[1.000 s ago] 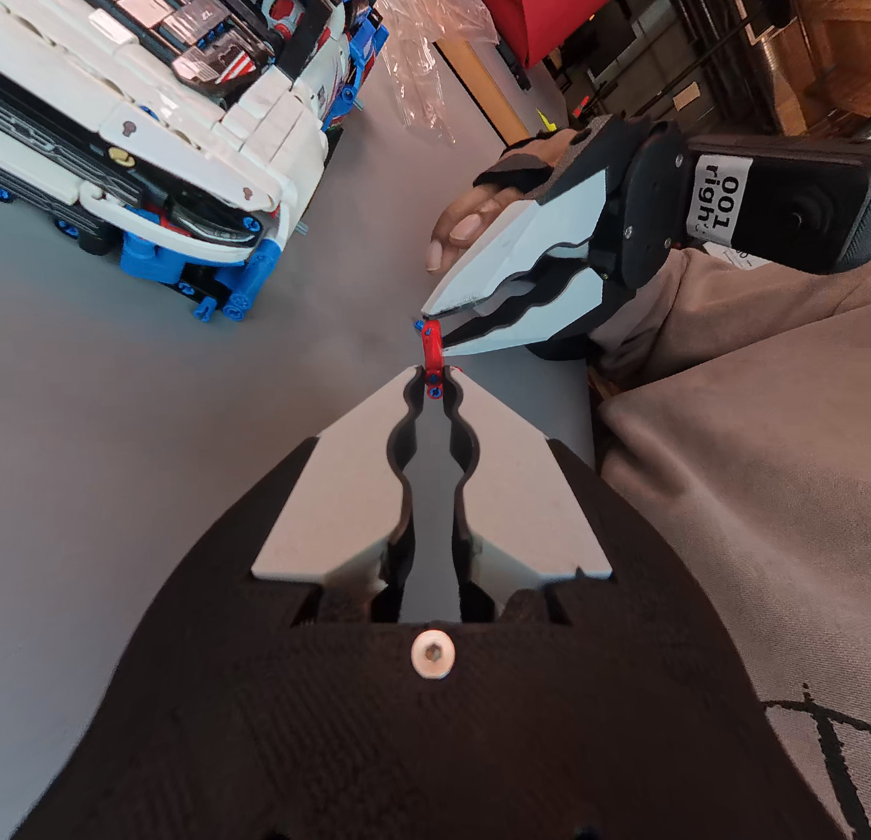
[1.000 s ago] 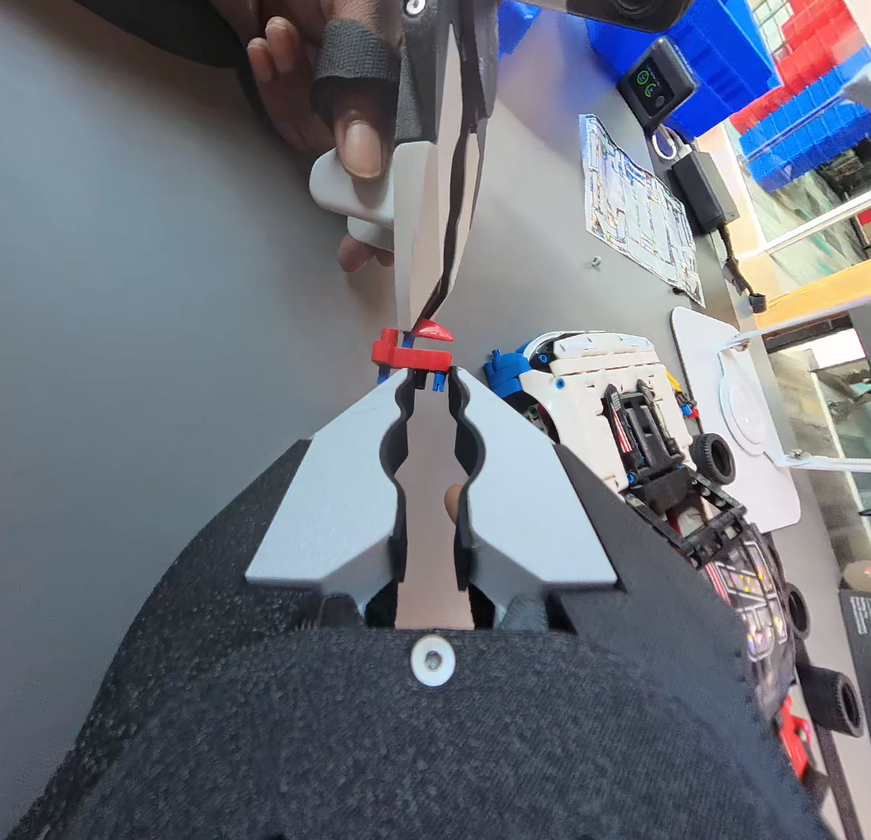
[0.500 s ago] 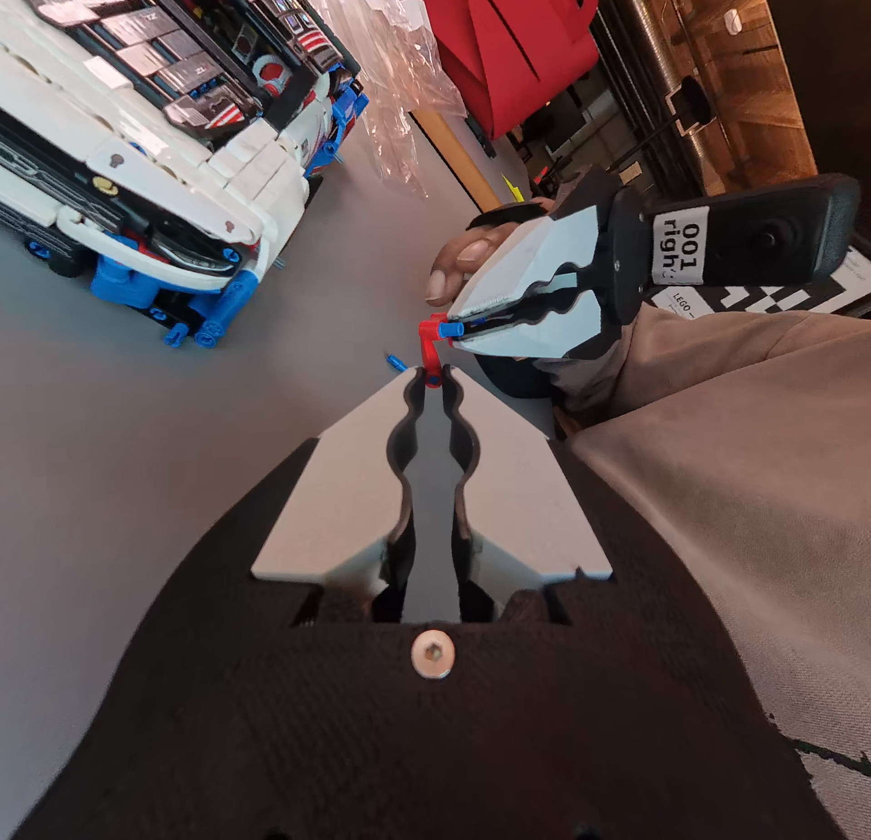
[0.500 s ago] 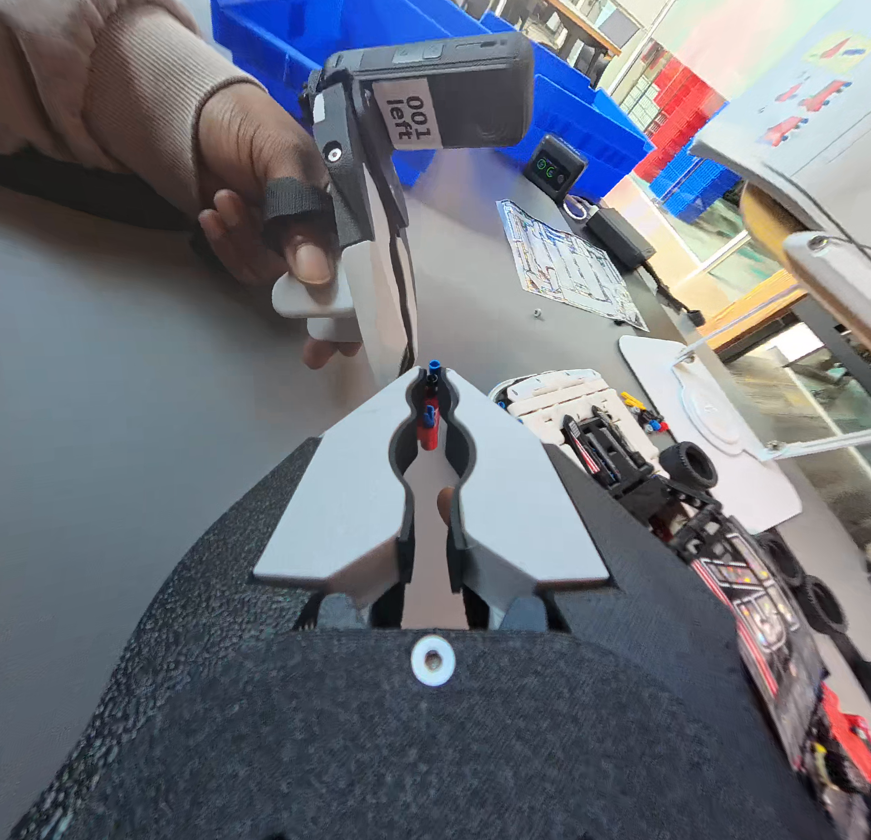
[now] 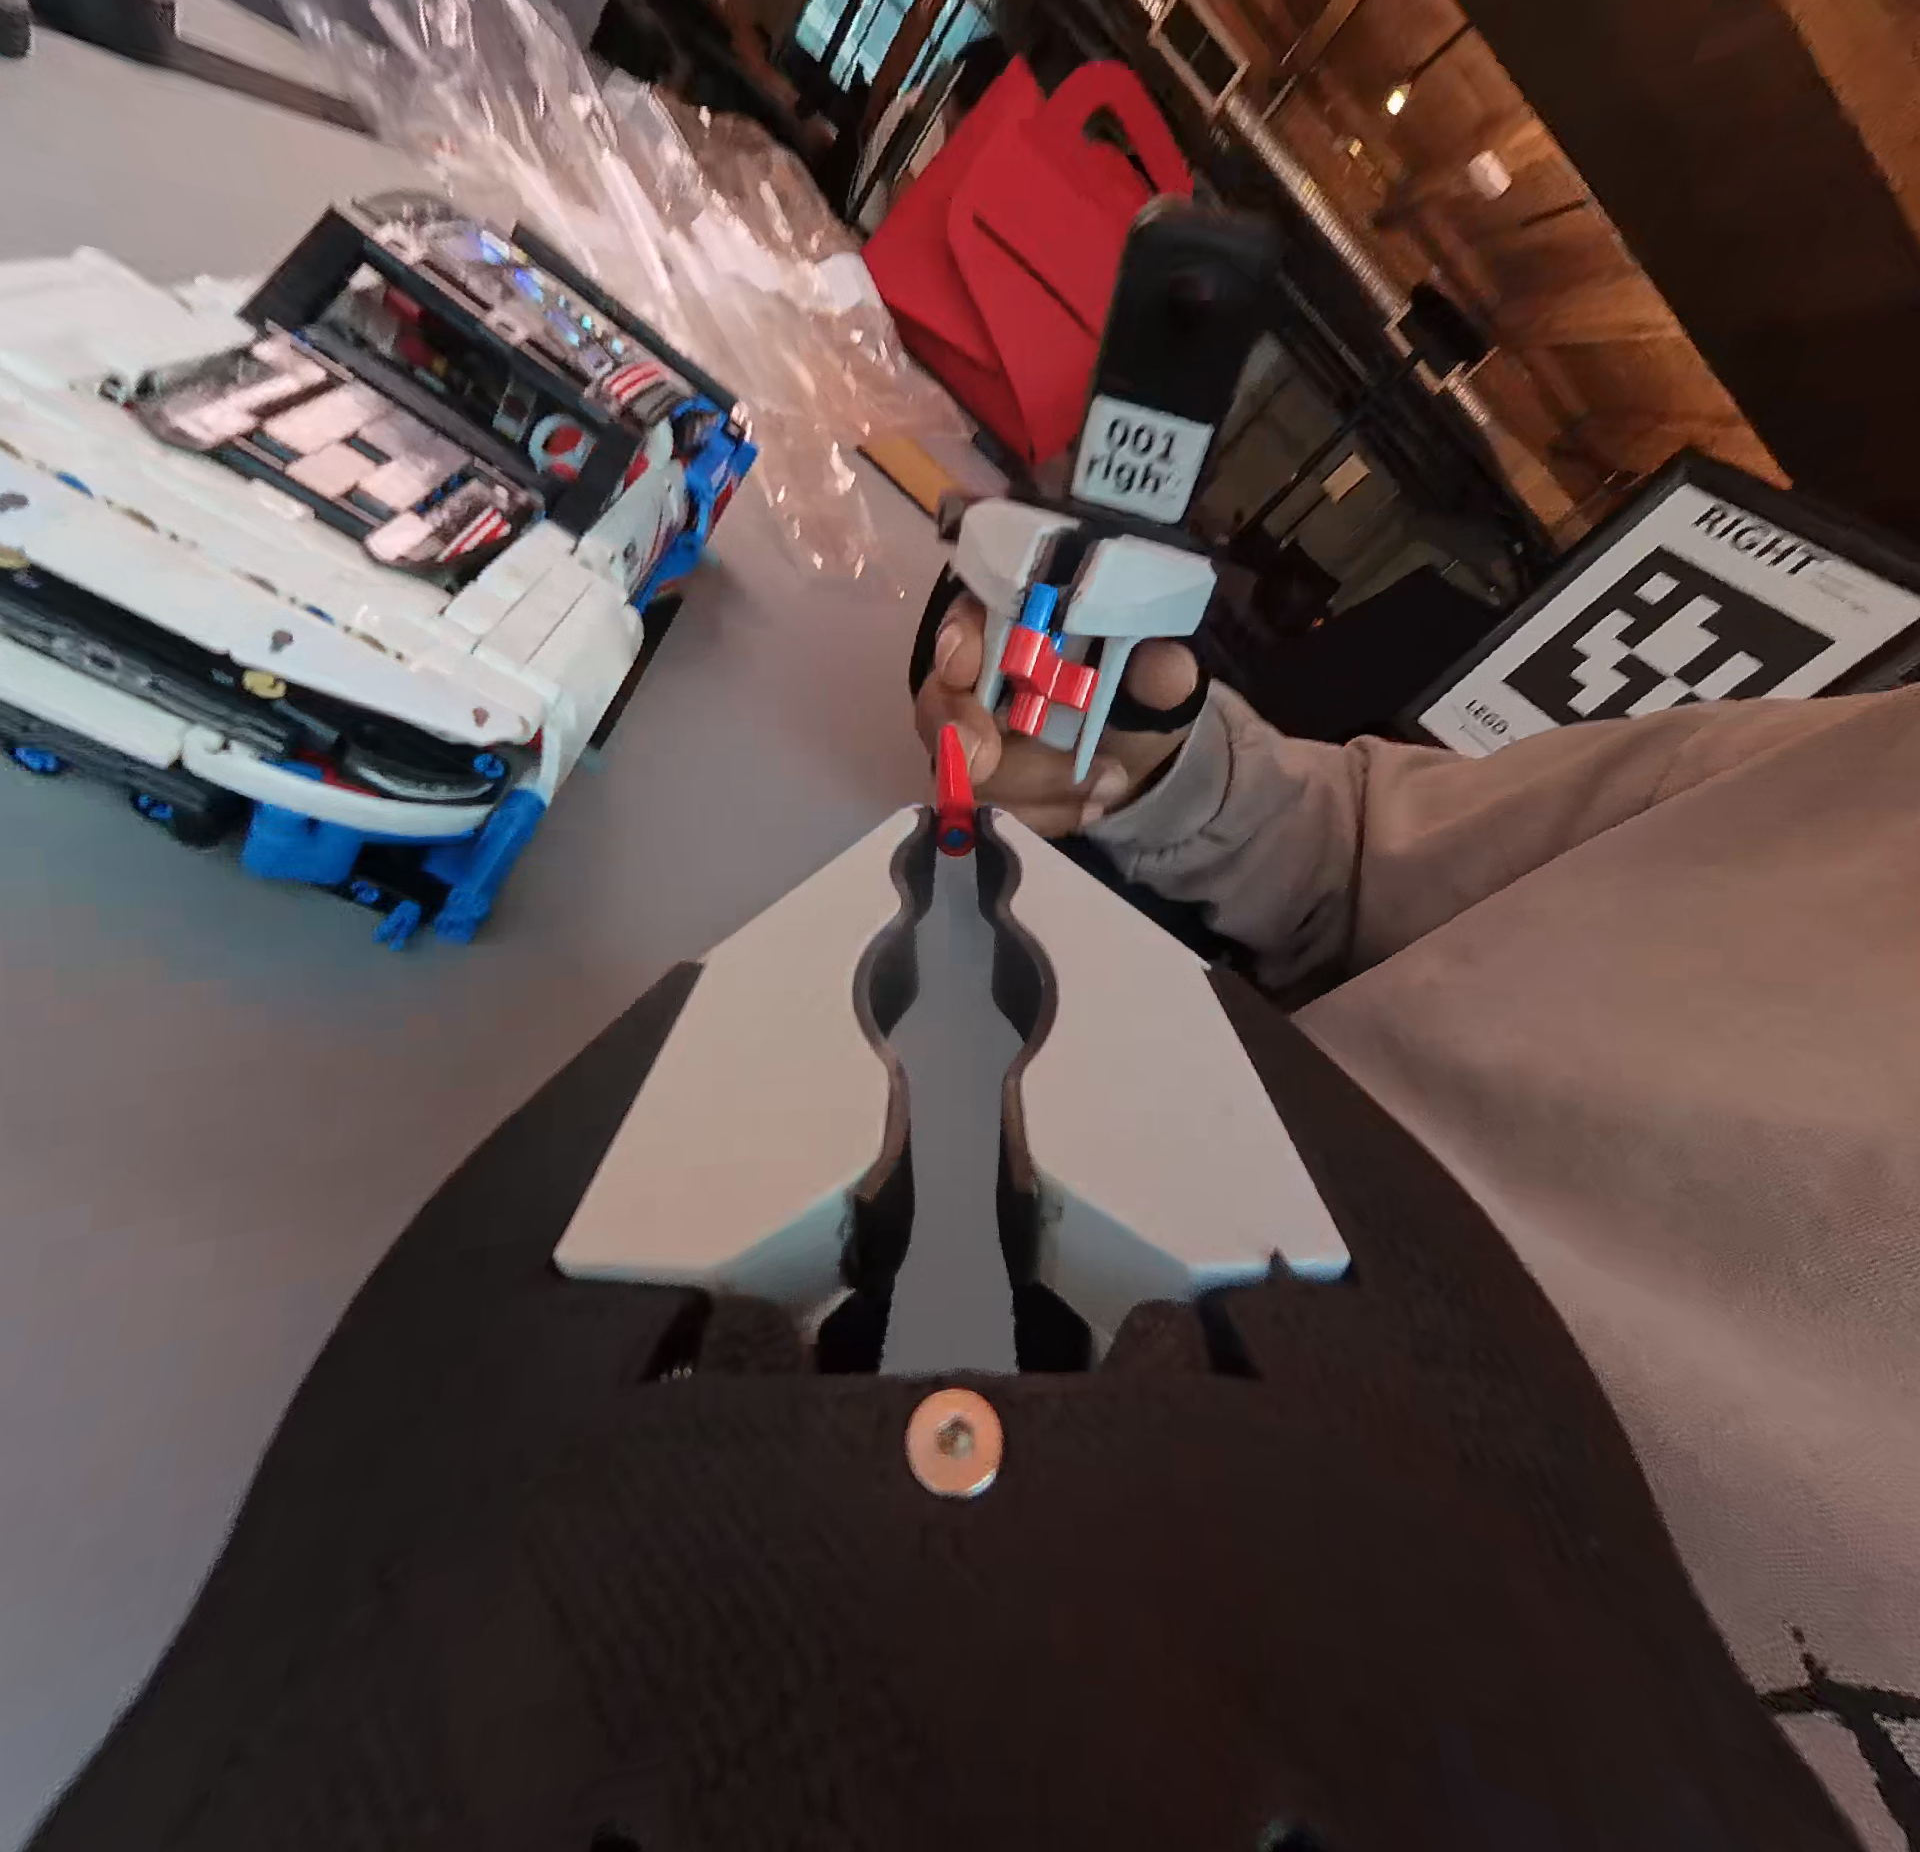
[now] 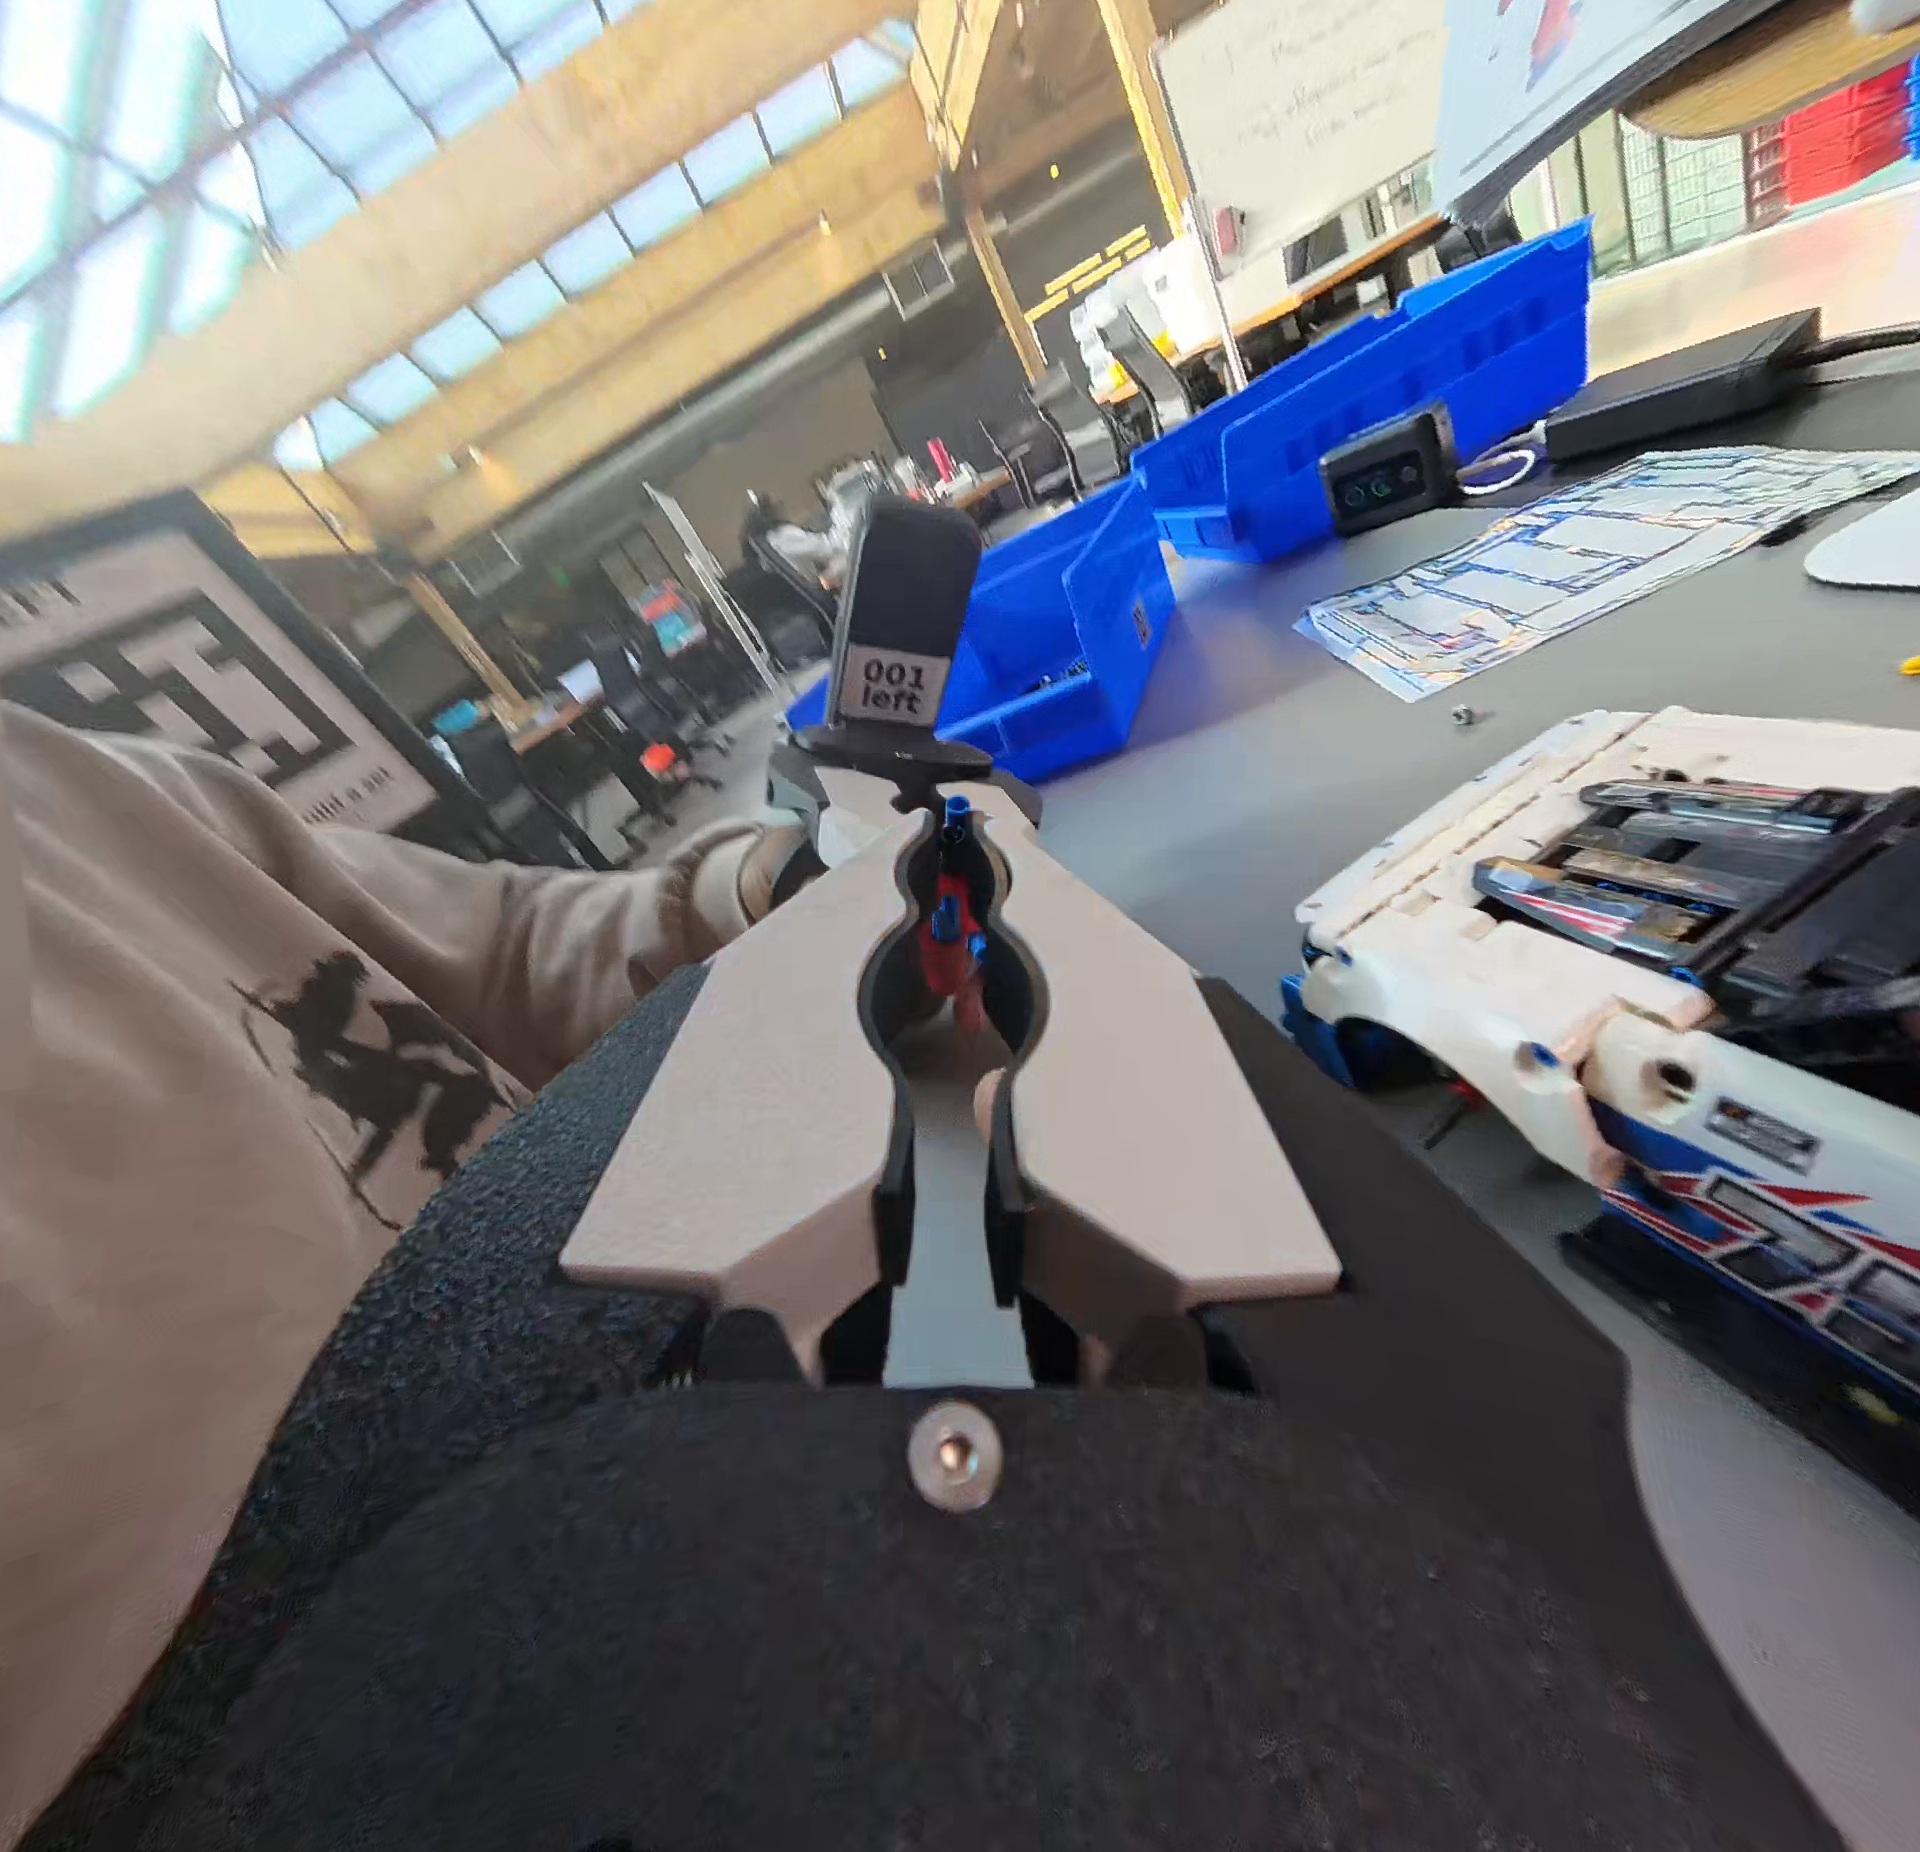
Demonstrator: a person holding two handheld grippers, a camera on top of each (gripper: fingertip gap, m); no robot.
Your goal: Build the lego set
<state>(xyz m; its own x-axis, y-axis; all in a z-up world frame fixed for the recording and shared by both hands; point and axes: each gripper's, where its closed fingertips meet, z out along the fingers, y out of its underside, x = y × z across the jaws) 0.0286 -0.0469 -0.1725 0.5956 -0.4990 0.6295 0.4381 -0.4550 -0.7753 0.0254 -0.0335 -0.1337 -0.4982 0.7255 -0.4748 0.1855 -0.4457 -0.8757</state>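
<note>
The white-and-blue brick-built car runs off the left edge in the left wrist view. Clear crinkled plastic wrapping behind it is blurred. The right tool partly hides the red-and-blue brick piece.

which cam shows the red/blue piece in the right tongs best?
Left wrist view: it faces the right tongs head-on, so the red and blue piece shows whole between the fingers. In the right wrist view, the same piece is seen end-on in the gap, mostly hidden by the fingers.
</note>
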